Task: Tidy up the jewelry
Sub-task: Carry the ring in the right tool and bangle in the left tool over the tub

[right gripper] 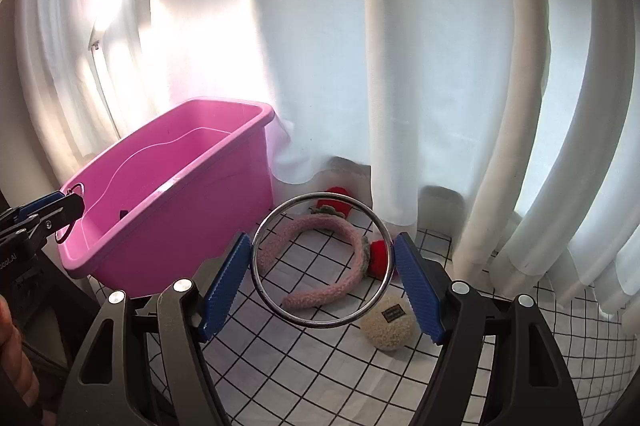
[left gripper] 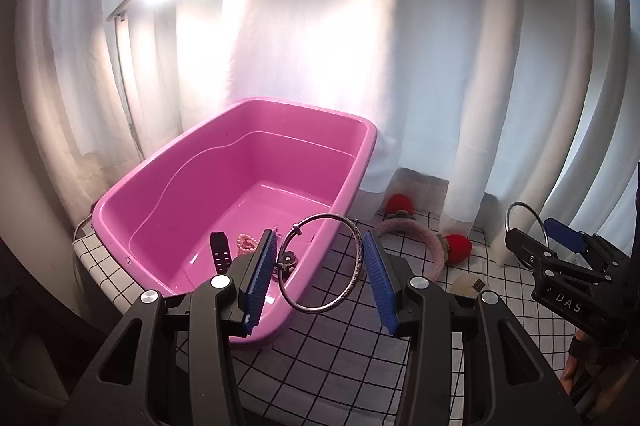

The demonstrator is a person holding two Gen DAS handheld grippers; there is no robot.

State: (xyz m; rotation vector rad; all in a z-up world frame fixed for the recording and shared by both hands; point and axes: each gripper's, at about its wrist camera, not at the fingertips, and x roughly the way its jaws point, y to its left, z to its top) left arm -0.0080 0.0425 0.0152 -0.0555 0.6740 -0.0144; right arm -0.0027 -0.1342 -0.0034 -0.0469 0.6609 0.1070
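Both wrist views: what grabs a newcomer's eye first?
The pink tub at left on the checked cloth, with a pink bead bracelet inside. Then a silver bangle gripped in the left gripper, and a plain silver ring in the right gripper.

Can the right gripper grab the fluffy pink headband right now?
Probably not yet. The right gripper is already shut on a silver bangle, so its fingers are full, though the pink headband lies uncovered on the checkered cloth.
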